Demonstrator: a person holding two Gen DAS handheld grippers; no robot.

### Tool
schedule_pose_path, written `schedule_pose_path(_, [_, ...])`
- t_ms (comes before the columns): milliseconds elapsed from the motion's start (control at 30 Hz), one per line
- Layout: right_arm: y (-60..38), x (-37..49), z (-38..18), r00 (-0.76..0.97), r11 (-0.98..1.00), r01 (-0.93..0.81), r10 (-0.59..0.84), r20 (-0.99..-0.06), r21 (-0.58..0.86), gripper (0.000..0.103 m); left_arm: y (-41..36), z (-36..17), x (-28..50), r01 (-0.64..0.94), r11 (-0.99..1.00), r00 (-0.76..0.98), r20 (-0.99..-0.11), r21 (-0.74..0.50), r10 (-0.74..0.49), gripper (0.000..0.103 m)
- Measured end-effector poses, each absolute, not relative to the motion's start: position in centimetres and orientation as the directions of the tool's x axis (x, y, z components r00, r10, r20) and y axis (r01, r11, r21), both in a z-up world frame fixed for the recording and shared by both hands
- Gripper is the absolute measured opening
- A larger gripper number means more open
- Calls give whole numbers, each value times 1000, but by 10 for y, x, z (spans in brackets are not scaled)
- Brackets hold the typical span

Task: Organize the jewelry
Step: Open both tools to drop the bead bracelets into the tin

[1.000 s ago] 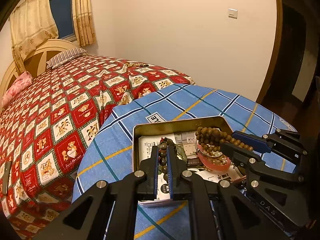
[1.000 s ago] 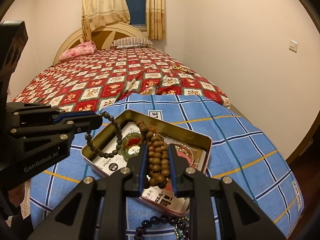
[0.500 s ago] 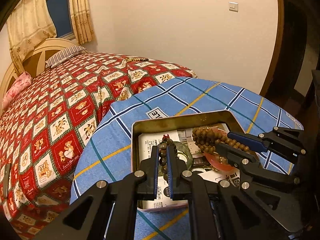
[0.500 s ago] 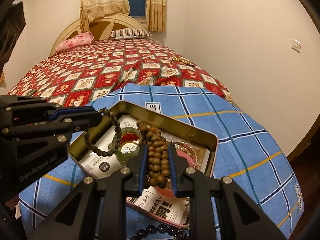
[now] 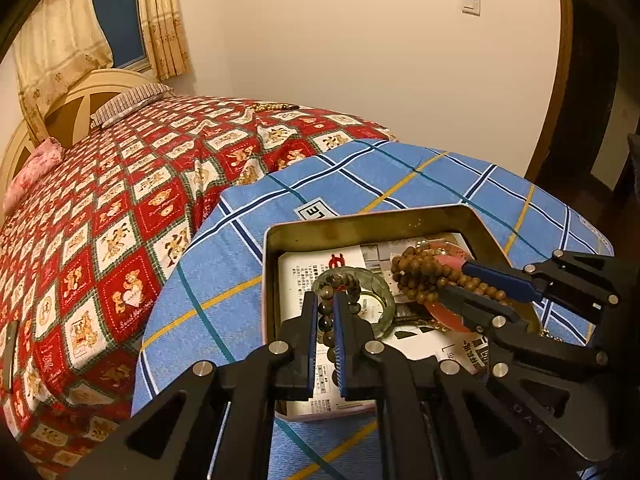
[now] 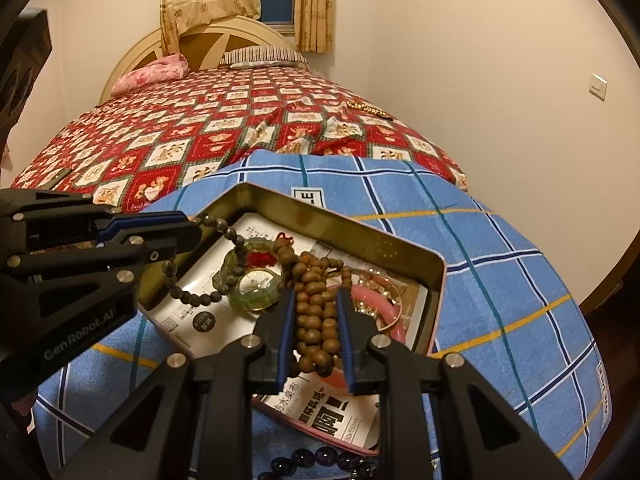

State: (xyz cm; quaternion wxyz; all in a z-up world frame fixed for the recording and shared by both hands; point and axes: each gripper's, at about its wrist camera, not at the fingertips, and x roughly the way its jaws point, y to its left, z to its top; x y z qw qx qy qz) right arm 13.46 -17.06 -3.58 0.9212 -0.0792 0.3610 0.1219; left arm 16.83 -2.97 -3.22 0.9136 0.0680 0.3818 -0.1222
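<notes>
- Both grippers have sunk toward the tin [image 5: 372, 220] at lower centre.
- Left gripper [image 5: 326, 300] clamps the dark beads [image 5: 325, 320]; right gripper [image 6: 316, 300] clamps the brown beads [image 6: 314, 316].
- Both strands now hang just over the tin: release looks close.

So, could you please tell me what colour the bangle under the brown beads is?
Pink bangle, clearest in the right wrist view, lying in the tin.

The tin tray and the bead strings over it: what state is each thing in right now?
Left gripper: shut on the dark bead bracelet.
Dark bead bracelet: held, hanging into the tin.
Right gripper: shut on the brown bead strand.
Brown bead strand: bunched, held over the tin.
Tin tray: open, no lid visible.
Green bangle: lying in the tin.
Pink bangle: lying in the tin.
</notes>
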Motion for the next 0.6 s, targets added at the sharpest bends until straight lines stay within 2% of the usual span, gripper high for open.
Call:
schedule_pose_path(133, [-170, 134, -39, 696, 952, -302, 187, -694, -45, 24, -37, -33, 165, 300, 953, 671, -721, 49, -174, 9])
schedule_pose_path(167, [-169, 133, -40, 695, 952, -303, 187, -694, -46, 27, -38, -33, 164, 299, 952, 672, -722, 60, -165, 13])
schedule_pose_path(233, [-170, 131, -40, 691, 951, -305, 192, -697, -41, 34, -39, -33, 159, 289, 954, 678, -720, 75, -149, 32])
schedule_pose_path(267, [-170, 129, -40, 693, 952, -305, 191, -695, -42, 35, -38, -33, 157, 278, 957, 686, -714, 79, -141, 49])
schedule_pose_path(300, [-171, 127, -39, 698, 952, -302, 186, -692, -49, 36, -36, -32, 154, 259, 962, 701, -702, 87, -125, 61])
schedule_pose_path(367, [-173, 125, -40, 700, 955, -291, 168, -694, -63, 39, -32, -32, 148, 257, 964, 709, -692, 74, -135, 65])
schedule_pose_path(600, [-188, 105, -37, 712, 961, -271, 162, -683, -54, 51, -33, -32, 126, 264, 962, 715, -685, 76, -142, 65])
